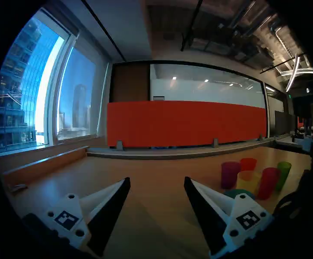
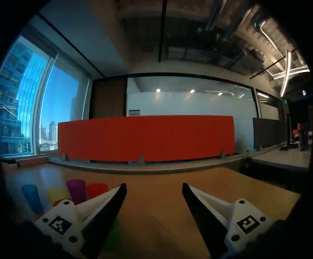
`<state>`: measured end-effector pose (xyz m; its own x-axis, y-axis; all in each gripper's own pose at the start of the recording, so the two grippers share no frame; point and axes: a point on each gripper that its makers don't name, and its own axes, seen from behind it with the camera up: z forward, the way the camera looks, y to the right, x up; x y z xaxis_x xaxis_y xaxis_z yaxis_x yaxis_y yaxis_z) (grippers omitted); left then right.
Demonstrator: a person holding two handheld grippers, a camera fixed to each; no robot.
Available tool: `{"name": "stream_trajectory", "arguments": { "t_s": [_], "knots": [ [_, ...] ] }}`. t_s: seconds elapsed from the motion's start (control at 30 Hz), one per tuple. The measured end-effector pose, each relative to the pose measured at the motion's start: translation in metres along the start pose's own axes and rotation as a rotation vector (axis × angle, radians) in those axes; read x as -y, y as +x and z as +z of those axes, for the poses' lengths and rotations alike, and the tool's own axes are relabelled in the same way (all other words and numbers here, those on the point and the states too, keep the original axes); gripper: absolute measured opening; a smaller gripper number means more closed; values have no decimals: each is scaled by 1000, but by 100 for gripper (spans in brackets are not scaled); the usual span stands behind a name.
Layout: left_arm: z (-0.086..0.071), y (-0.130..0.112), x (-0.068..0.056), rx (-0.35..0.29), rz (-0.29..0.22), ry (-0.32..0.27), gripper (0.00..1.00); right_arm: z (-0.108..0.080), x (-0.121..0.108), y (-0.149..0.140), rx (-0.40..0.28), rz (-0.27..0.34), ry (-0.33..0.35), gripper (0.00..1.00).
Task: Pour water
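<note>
The left gripper (image 1: 156,180) and the right gripper (image 2: 153,186) were held spread and empty above the table (image 1: 156,166). The cups (image 1: 254,179) were closely grouped between them. A neighbouring cup could be toppled if one were approached with jaws so widely parted.

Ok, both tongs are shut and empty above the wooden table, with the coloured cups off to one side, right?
No: both are open, not shut. The left gripper view shows the left tongs spread wide, the right gripper view the right tongs likewise. The rest holds.
</note>
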<state>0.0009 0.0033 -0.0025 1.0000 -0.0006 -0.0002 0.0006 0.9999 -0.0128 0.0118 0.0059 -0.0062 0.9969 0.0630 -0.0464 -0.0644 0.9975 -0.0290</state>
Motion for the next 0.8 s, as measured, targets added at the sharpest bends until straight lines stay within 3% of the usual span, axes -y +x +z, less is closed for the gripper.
{"name": "stream_trajectory", "arguments": {
  "t_s": [0.8],
  "knots": [
    [0, 0, 0, 0, 0, 0, 92, 5, -2, -18, 38, -32, -6, 99]
  ]
}}
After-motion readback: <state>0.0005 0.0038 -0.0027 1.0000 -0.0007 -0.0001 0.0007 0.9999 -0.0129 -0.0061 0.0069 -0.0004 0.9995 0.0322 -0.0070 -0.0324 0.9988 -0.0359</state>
